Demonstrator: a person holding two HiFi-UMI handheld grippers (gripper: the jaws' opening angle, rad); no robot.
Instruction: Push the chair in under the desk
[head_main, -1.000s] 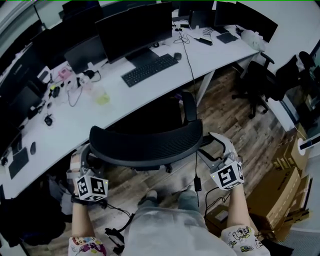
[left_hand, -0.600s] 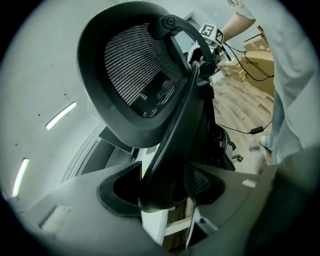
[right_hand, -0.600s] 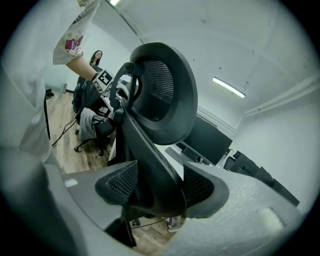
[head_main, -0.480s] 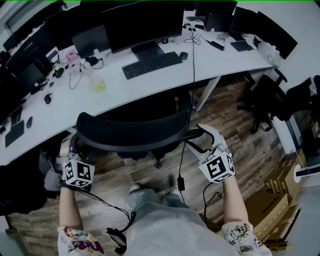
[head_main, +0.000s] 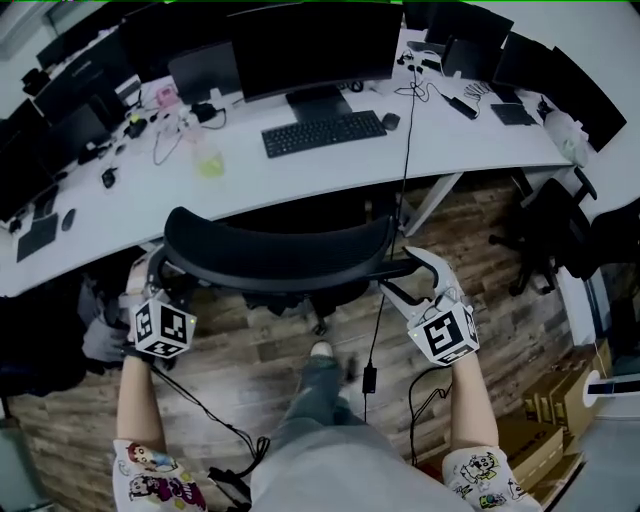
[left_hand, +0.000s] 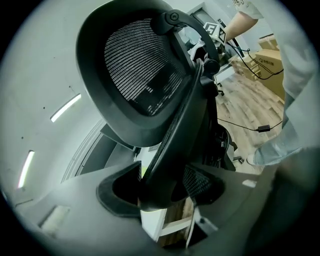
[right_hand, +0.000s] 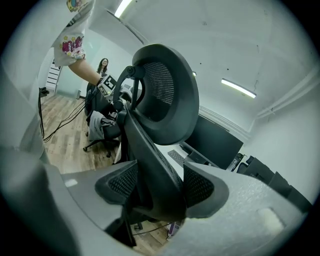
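Note:
The black mesh office chair (head_main: 280, 255) stands at the front edge of the white desk (head_main: 120, 215), with its seat hidden under the desktop. My left gripper (head_main: 150, 270) is shut on the left edge of the chair's backrest, and my right gripper (head_main: 407, 277) is shut on the right edge. In the left gripper view the backrest frame (left_hand: 165, 145) fills the gap between the pads of the left gripper (left_hand: 160, 187). In the right gripper view the frame (right_hand: 150, 165) sits pressed between the pads of the right gripper (right_hand: 155, 187).
On the desk are a keyboard (head_main: 322, 132), a dark monitor (head_main: 300, 45) and small clutter at the left. Another black chair (head_main: 560, 230) stands at the right, with cardboard boxes (head_main: 555, 405) nearer me. A cable and adapter (head_main: 369, 377) lie on the wooden floor by my foot (head_main: 320, 350).
The chair has rolled forward toward the desk with both grippers still on its backrest. I have stepped forward behind it.

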